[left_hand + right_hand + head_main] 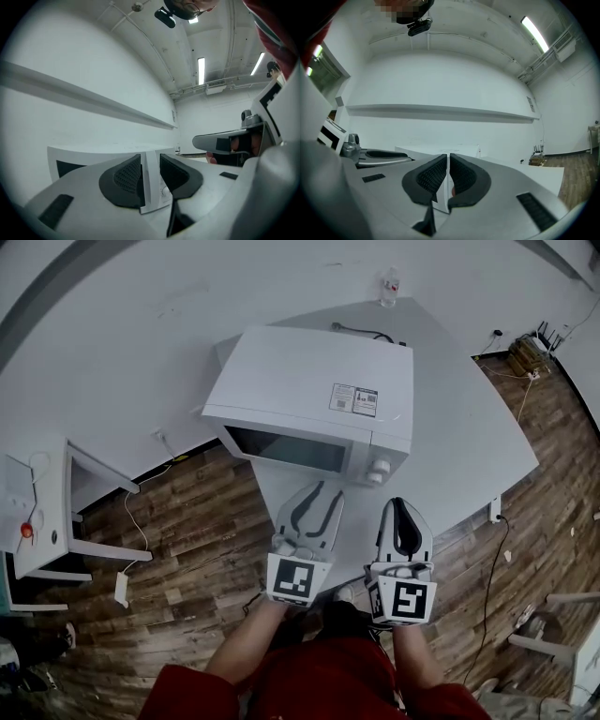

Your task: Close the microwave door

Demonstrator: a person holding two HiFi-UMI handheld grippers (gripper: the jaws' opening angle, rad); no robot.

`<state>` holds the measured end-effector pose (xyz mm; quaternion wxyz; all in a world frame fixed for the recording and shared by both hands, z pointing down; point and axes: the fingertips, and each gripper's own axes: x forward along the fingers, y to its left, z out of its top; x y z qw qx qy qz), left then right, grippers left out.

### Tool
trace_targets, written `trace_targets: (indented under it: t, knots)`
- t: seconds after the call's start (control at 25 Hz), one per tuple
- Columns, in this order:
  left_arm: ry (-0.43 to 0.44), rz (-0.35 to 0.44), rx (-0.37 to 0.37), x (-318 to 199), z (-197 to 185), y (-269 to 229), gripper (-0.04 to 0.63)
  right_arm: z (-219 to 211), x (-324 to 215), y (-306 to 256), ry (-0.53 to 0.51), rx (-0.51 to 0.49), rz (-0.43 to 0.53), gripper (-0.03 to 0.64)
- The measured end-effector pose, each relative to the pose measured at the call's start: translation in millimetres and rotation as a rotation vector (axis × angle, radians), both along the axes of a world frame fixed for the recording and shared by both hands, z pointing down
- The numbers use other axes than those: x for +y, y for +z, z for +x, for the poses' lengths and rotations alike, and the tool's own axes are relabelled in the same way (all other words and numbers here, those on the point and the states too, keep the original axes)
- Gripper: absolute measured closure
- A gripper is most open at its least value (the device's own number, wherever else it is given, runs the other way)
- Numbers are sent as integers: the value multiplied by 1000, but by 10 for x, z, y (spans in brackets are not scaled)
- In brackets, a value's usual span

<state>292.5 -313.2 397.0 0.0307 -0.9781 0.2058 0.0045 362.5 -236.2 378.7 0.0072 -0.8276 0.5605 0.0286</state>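
The white microwave [309, 395] sits on the white table [469, 427], turned so that its front faces the person. Its door [286, 448], with the dark window, lies flush with the front, shut, and the two knobs [379, 471] are on the panel just to the right of it. A printed label [353, 399] is stuck on the microwave's top, a black cable [366, 332] lies on the table behind it, and a clear bottle [390, 287] stands further back near the wall. Both grippers are held side by side just in front of the microwave's front, over the table's near edge, apart from the door and not touching it. The left gripper [323, 489] has its jaws apart with nothing between the pads; in the left gripper view only the distant front of the microwave shows through the gap. The right gripper [405, 503] points toward the knob side, and its jaws are drawn together with only a thin slit between the ribbed pads and nothing gripped. Each gripper carries its marker cube [298, 579] at the rear, next to the person's red sleeves [319, 681]. Wooden floor [187, 512] surrounds the table, and a small white stand [47, 512] is off to the left.
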Motion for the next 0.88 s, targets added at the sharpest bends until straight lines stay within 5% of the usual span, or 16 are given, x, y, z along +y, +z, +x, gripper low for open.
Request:
trace_targets:
  t: [0.52, 0.88]
  knots:
    - [-93, 60, 32, -58, -999, -586, 466, -944, -204, -394, -88, 25, 6, 578]
    - [-113, 60, 10, -172, -1335, -577, 569, -1206, -343, -575, -120, 61, 19, 578]
